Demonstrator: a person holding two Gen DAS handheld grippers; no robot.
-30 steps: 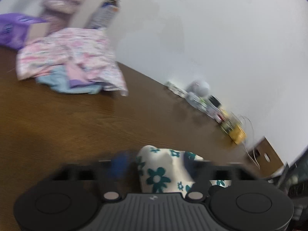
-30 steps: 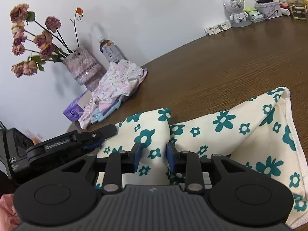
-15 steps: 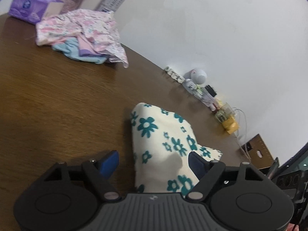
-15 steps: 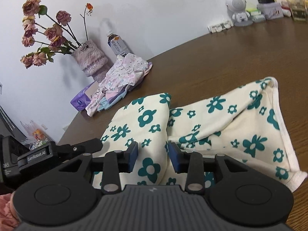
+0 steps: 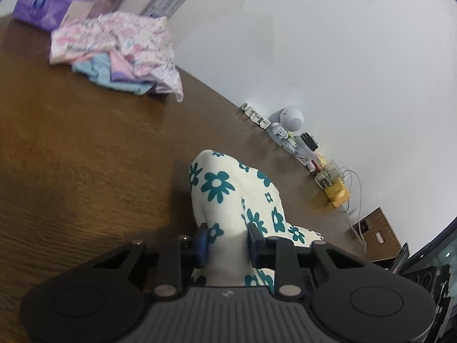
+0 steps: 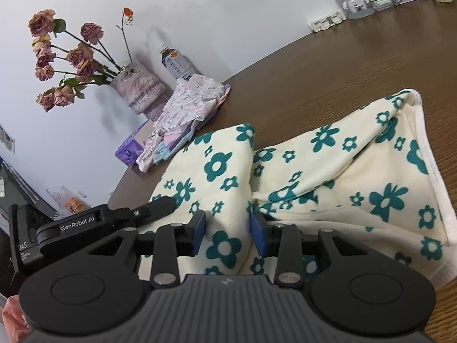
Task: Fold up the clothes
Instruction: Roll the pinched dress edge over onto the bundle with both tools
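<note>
Both tongs at the near edge of the flowered cloth, which ran away from them toward the far right.

The flowered cloth (image 6: 328,171) lay on the brown table (image 6: 357,65), bunched into two ridges with its long axis stretching from the near left to the far right. The left gripper (image 5: 227,240) was closing its jaws on a raised fold that stood between the pads. The right gripper (image 6: 228,234) was clenched on the neighbouring fold, cloth filling the gap. Both hands sat equally near; the free length lay beyond them, well apart from the pink clothes pile (image 6: 185,105).
</note>
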